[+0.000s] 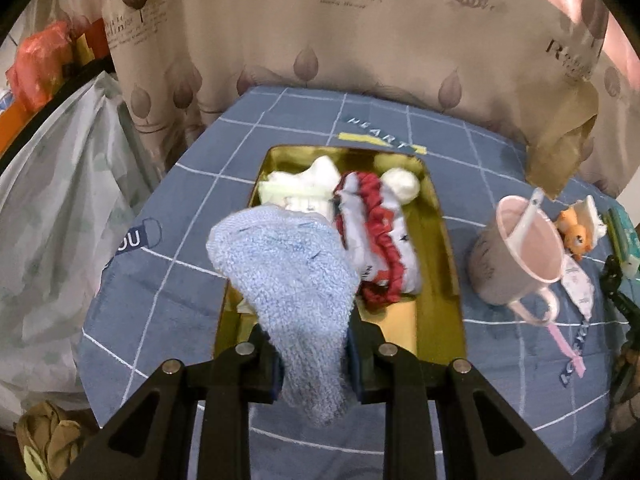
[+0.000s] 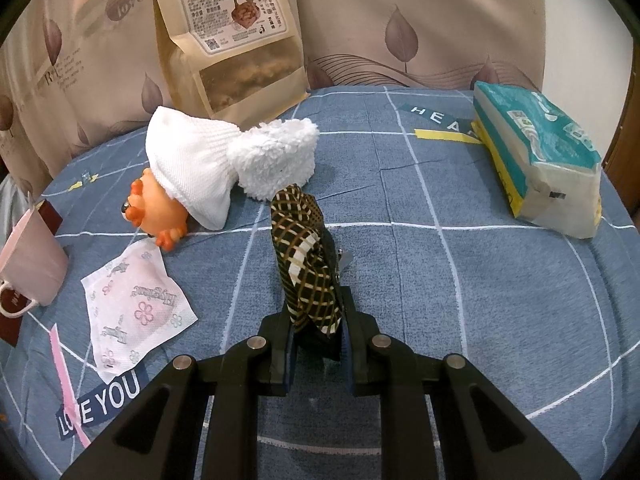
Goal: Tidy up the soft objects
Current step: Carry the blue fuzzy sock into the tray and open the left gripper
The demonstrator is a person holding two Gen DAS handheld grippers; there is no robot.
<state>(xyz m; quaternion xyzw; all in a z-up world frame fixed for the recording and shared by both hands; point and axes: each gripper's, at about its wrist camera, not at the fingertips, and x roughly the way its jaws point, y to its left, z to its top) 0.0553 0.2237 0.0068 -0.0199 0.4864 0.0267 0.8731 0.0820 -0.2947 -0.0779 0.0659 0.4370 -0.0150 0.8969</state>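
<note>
Left tongs [image 1: 314, 354] clenched on blue fluffy sock [image 1: 286, 276], hanging over near end of gold tray [image 1: 440, 280], at 6 o'clock from striped sock [image 1: 380, 240]. Best lowered onto bare tray floor before releasing. Right tongs [image 2: 318, 350] clenched on checkered cloth [image 2: 306, 264].

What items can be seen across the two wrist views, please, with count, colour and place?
tray: one, gold, on the blue checked cover
socks: several, white and red-trimmed, in the tray
blue sock: one, light blue, over the tray
mug: one, pink, right of the tray
doll: one, orange, under a white sock
snack bag: one, tan, against the curtain
tissue pack: one, teal
left gripper: black, holding the blue sock
right gripper: black, holding a checked cloth
</note>
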